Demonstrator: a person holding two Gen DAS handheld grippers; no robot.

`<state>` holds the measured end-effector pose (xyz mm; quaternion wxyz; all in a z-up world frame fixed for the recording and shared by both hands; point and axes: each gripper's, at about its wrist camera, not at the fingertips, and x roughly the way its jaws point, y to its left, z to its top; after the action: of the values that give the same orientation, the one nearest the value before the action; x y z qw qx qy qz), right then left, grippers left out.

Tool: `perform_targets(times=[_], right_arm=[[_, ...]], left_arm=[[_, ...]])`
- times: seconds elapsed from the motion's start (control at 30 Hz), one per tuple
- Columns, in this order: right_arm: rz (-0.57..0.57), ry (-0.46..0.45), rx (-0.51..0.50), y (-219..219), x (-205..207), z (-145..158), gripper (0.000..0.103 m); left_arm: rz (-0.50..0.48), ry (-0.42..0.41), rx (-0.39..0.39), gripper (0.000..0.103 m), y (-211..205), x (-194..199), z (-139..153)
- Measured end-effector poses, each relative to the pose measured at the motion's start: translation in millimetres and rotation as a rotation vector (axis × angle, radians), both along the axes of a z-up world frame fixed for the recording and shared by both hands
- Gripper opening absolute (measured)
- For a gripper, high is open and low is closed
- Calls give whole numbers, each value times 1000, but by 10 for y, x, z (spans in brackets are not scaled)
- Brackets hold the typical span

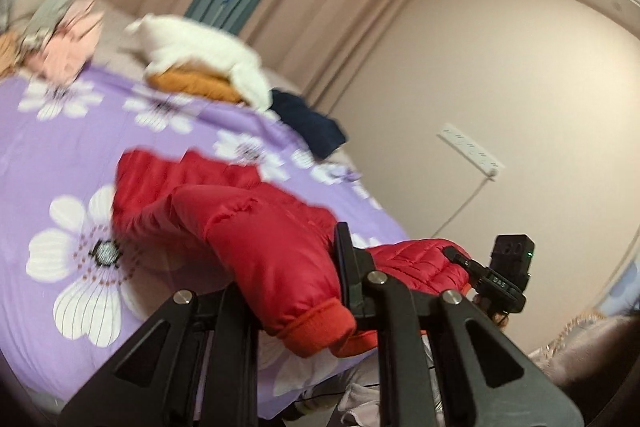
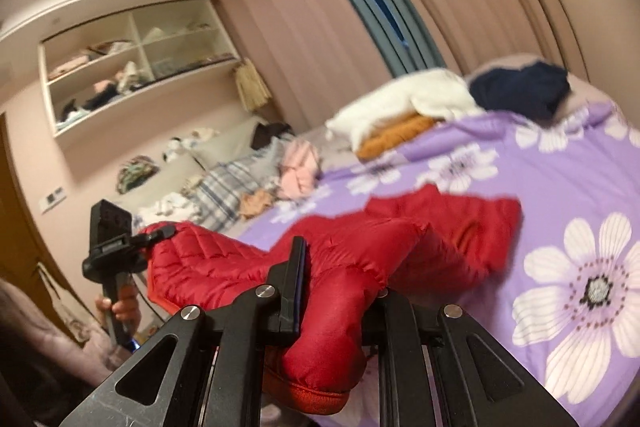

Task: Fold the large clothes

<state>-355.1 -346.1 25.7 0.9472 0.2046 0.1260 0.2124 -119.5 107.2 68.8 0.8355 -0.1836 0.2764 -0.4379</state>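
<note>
A red quilted jacket hangs between my two grippers over the near edge of the bed; its far part lies on the purple flowered bedspread. My left gripper is shut on one sleeve near its orange-red cuff. My right gripper is shut on the other sleeve, whose cuff hangs below. Each gripper shows in the other's view, the right one and the left one, pinching the jacket.
On the far side of the bed lie a white garment over an orange one, a navy garment and a pink one. A power strip hangs on the wall. Open shelves and curtains stand behind.
</note>
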Motion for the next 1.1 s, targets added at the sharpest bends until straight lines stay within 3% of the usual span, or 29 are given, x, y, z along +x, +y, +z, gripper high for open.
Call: perform_targets(times=[0.23,0.4,0.73,1.1], right_arm=[[31,-136,20,-65,-212,225,16],[10,-165,32,-126,80,270,16],[-141,88,89,-408,1414,-72,16],[-236,379,153,-636,2235,-781,16]], left_arm=[[-52,-129,-35,17,1,-223,359],[-9,-158,-37,17,-39,-23,388],[151,41,74,17,-456,1311,-86],[260,350,197,20,-832,2431,-1077]])
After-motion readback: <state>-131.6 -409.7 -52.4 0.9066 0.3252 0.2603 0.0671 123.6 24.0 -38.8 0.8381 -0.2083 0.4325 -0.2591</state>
